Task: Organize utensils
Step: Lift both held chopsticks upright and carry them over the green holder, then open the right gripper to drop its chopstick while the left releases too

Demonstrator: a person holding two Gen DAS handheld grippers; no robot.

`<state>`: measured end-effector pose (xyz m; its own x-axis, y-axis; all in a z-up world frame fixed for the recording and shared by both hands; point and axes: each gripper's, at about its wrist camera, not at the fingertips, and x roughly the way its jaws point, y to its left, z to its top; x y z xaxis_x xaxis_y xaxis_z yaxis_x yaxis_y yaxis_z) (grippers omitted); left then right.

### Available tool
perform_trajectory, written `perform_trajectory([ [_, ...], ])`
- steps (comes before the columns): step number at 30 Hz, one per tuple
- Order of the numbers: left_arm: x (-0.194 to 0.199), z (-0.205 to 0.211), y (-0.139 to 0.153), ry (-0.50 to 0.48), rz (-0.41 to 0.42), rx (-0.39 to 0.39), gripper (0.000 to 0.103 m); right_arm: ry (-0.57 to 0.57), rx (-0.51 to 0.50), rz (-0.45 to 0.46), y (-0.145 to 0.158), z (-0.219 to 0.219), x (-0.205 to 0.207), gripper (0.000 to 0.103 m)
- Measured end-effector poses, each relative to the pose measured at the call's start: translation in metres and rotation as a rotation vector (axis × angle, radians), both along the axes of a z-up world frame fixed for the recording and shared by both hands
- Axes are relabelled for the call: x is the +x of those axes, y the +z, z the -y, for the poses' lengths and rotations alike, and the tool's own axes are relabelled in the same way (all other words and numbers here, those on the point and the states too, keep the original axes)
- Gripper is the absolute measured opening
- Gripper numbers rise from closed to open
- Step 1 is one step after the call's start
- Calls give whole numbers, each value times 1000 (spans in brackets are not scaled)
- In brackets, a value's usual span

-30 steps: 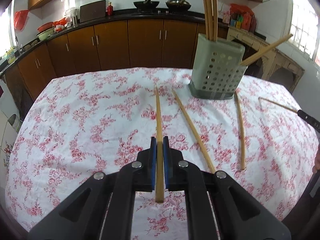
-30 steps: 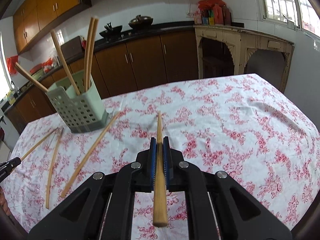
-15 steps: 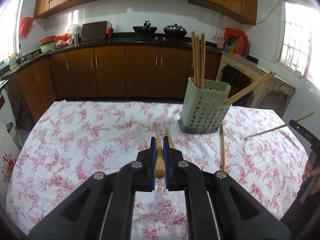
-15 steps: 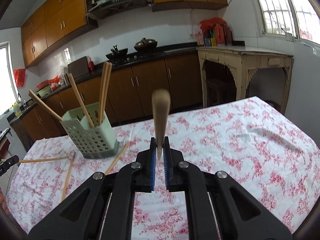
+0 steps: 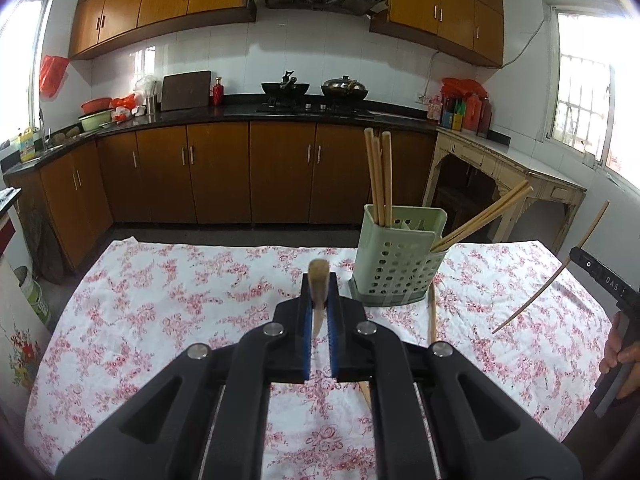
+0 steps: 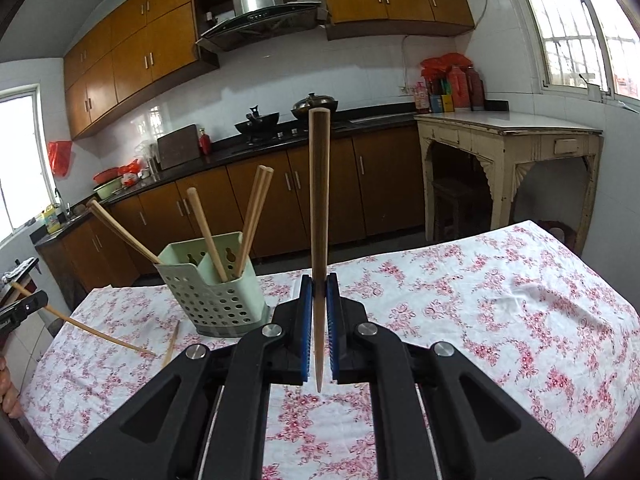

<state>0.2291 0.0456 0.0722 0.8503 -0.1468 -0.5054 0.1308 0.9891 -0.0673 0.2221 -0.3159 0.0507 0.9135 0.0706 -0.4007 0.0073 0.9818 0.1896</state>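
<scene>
Left gripper (image 5: pixel 319 312) is clamped on a chopstick (image 5: pixel 318 280), blunt end raised toward the camera, well above the floral tablecloth (image 5: pixel 168 304). Just right of it stands the green perforated utensil holder (image 5: pixel 396 268), sticks already inside, and a loose chopstick (image 5: pixel 431 316) lies at its base. Over to the right gripper (image 6: pixel 319 320): it pinches its own chopstick (image 6: pixel 319 208) upright, thick end high. Both look mid-carry; next, I'd say, each tip must line up over the holder's mouth and drop in.

Your left gripper (image 5: pixel 319 316) clamps one chopstick (image 5: pixel 318 280) above the table (image 5: pixel 160 304), utensil holder (image 5: pixel 398 260) ahead to its right, chopsticks (image 5: pixel 379 176) standing inside, another chopstick (image 5: pixel 432 316) lying before the holder, your right gripper (image 6: pixel 319 316) clamping its chopstick (image 6: pixel 319 208) upright, holder left of it.
</scene>
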Motion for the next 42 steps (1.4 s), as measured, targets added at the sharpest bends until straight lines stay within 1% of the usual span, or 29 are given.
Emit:
perform_trajectory([
  [7,1,6,5,-10,-2,-6,7,43,3,8,8,-9,-3,8],
  [10,-1,8,11,-24,-3,-15,7,86,25,6,13,-14,-6,8],
  [12,-5,10,19,-40,10,-23,7,139,47,21,24,-22,-12,8],
  [15,-11,19,48,-80,64,-34,7,208,72,69,48,-35,-18,8],
  [19,-8,34,87,-110,135,-59,7,274,72,154,89,-56,-18,8],
  [22,1,47,120,-106,210,-82,7,274,30,234,119,-75,-5,8],
  [25,18,58,145,-87,268,-114,7,256,27,252,133,-87,17,7],
  [27,32,65,156,-61,299,-133,7,230,26,248,136,-90,31,7],
  [31,56,76,159,11,366,-143,7,152,15,217,130,-92,62,7],
  [34,79,80,149,49,366,-184,7,113,19,163,116,-93,86,7],
  [38,105,84,135,102,363,-190,7,94,2,100,98,-98,102,8],
  [42,122,87,116,114,343,-184,7,98,-11,57,88,-108,109,8],
])
